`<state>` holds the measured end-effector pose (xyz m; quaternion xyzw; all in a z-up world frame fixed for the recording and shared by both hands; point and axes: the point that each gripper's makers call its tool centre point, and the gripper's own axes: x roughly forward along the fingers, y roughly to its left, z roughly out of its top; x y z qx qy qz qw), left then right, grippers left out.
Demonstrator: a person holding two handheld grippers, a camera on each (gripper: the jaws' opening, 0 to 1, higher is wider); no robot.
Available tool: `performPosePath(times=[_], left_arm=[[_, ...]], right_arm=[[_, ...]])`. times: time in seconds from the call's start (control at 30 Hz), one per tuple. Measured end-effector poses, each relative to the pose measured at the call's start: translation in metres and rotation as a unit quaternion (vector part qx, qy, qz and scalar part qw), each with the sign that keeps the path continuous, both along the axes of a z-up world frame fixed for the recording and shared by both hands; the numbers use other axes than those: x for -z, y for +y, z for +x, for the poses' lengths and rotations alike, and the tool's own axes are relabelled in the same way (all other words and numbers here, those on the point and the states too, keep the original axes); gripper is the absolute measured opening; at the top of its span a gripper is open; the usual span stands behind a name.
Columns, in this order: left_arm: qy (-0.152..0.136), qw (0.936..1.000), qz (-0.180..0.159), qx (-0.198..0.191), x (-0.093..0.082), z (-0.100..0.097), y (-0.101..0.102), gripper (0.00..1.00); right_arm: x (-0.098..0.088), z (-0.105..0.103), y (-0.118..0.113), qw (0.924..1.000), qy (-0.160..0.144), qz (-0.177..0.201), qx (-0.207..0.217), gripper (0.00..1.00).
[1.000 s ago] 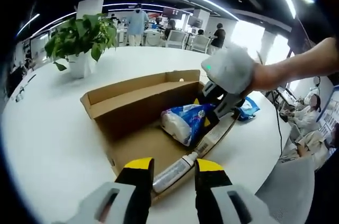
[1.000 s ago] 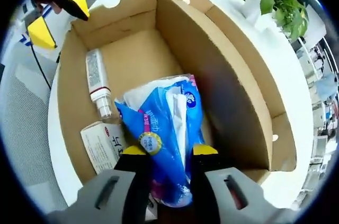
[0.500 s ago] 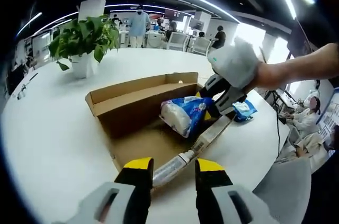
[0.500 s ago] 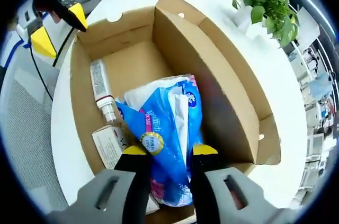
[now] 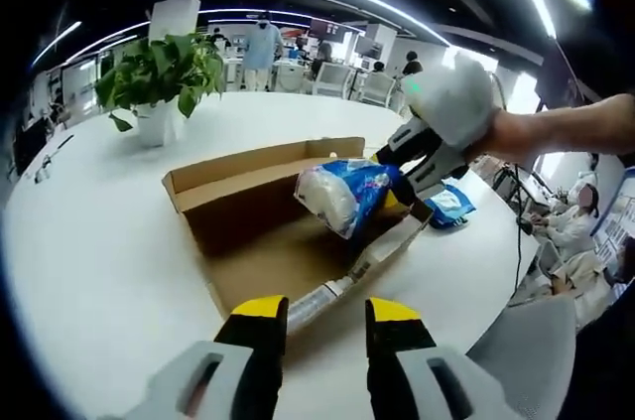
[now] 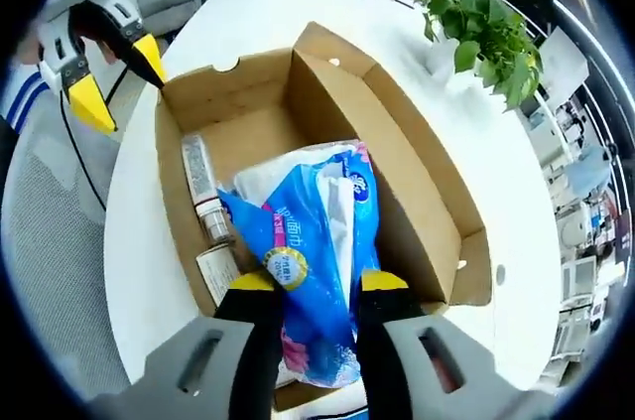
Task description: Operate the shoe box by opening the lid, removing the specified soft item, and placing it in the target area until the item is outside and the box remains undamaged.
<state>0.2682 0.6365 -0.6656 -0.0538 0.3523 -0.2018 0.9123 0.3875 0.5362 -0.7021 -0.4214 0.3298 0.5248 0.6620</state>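
Tissue pack (image 6: 308,241) clamped in right gripper (image 6: 310,291), now lifted above shoe box (image 6: 397,152), left gripper (image 5: 325,313) apart.

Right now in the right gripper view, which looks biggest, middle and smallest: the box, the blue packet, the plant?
1. Cardboard box: biggest.
2. Blue tissue packet, held by the right gripper; its nearness to the camera inflates it.
3. Potted plant: smallest, but farthest away.
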Motion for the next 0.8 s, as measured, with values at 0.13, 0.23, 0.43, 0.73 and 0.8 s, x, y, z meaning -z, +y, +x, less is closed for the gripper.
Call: performPosePath(times=[0.13, 0.23, 0.43, 0.73, 0.8], left_arm=[[0.0, 1.0, -0.003, 0.0, -0.002, -0.002, -0.003, 0.31], [-0.002, 1.0, -0.004, 0.002, -0.004, -0.003, -0.006, 0.31], [-0.003, 1.0, -0.004, 0.006, -0.006, -0.004, -0.01, 0.31], [-0.004, 0.9998, -0.006, 0.016, -0.008, -0.006, -0.02, 0.31], [-0.004, 0.9998, -0.006, 0.019, -0.008, -0.006, -0.023, 0.31]], right_arm=[[-0.004, -0.002, -0.001, 0.9999, -0.008, -0.002, -0.005, 0.24], [-0.01, -0.002, -0.003, 0.9999, -0.016, 0.002, -0.005, 0.24], [-0.023, 0.0, -0.009, 0.9994, -0.032, 0.008, -0.002, 0.24], [-0.042, 0.005, -0.031, 0.9983, -0.054, 0.016, 0.017, 0.24], [-0.047, 0.007, -0.038, 0.9979, -0.06, 0.016, 0.021, 0.24]])
